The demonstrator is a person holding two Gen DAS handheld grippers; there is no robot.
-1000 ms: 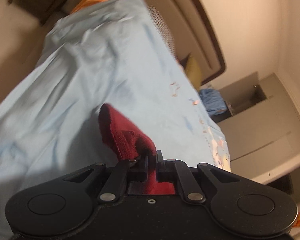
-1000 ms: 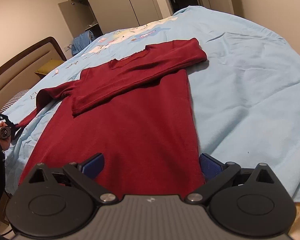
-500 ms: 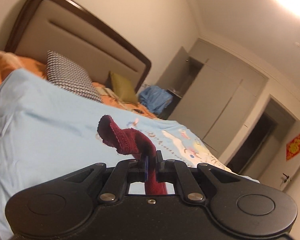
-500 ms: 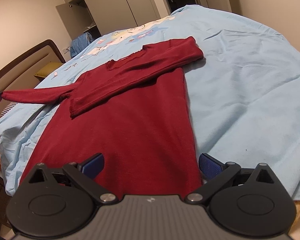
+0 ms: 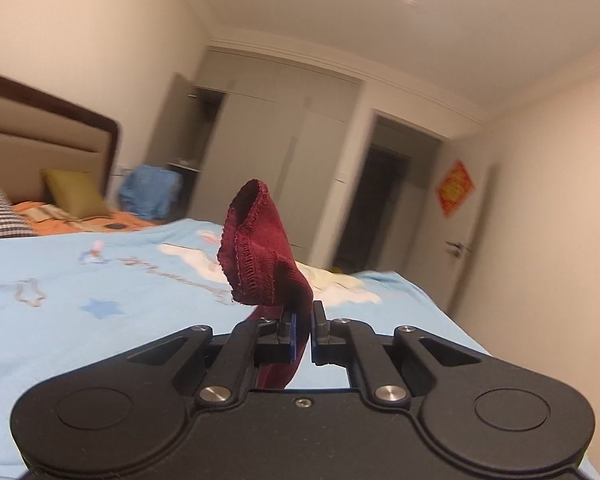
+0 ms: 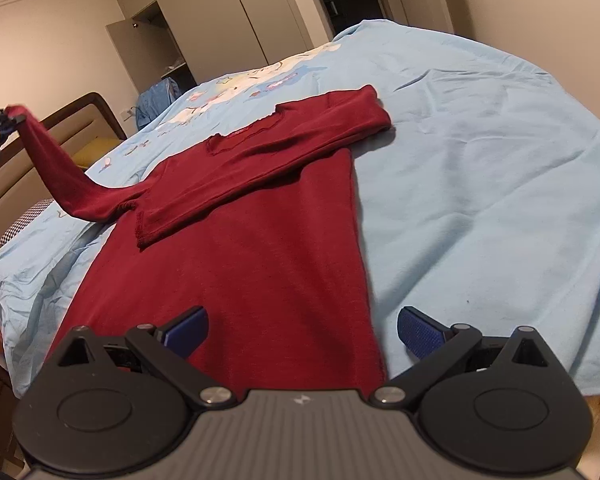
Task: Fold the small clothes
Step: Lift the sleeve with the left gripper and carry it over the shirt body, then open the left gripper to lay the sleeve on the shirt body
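Observation:
A dark red long-sleeved top (image 6: 268, 240) lies flat on the light blue bedsheet (image 6: 480, 184), one sleeve (image 6: 284, 148) folded across its chest. The other sleeve (image 6: 60, 168) is lifted off the bed, up to the left. My left gripper (image 5: 302, 320) is shut on that sleeve's cuff (image 5: 256, 252), which sticks up above the jaws; the same gripper (image 6: 10, 120) shows at the left edge of the right wrist view. My right gripper (image 6: 302, 330) hovers open over the top's hem, blue pads (image 6: 418, 332) wide apart, nothing between them.
A padded headboard (image 5: 40, 144) with pillows (image 5: 74, 196) stands at the bed's left end. Wardrobes (image 5: 260, 152), a blue bundle (image 5: 150, 192) and a dark doorway (image 5: 376, 208) lie beyond. The bed's near edge drops off below the right gripper.
The left gripper rose and rolled level, carrying the cuff up; the sleeve went from lying along the sheet to hanging in the air. The right gripper stayed put.

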